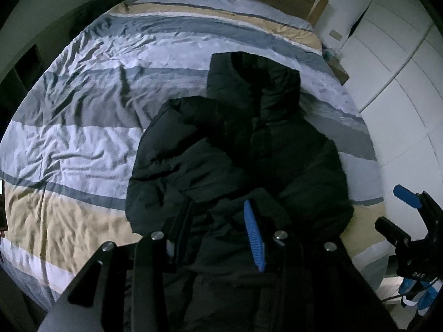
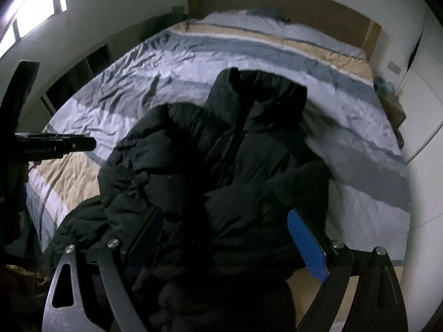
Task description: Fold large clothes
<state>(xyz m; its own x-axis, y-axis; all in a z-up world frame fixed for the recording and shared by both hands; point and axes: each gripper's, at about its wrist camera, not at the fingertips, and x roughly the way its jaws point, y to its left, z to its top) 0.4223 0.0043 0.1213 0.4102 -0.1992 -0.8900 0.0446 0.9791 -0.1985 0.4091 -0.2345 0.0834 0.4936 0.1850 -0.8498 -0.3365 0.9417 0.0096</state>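
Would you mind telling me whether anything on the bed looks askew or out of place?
Only mild disorder: the black jacket lies bunched, with its sleeves crossed unevenly over the front, and the striped duvet is wrinkled. Nothing looks spilled or damaged.

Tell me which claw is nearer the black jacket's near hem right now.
Left. The left claw hangs right above the black jacket at its near hem, fingers apart. The right claw is open too, nearer the jacket's right side and partly past its edge.
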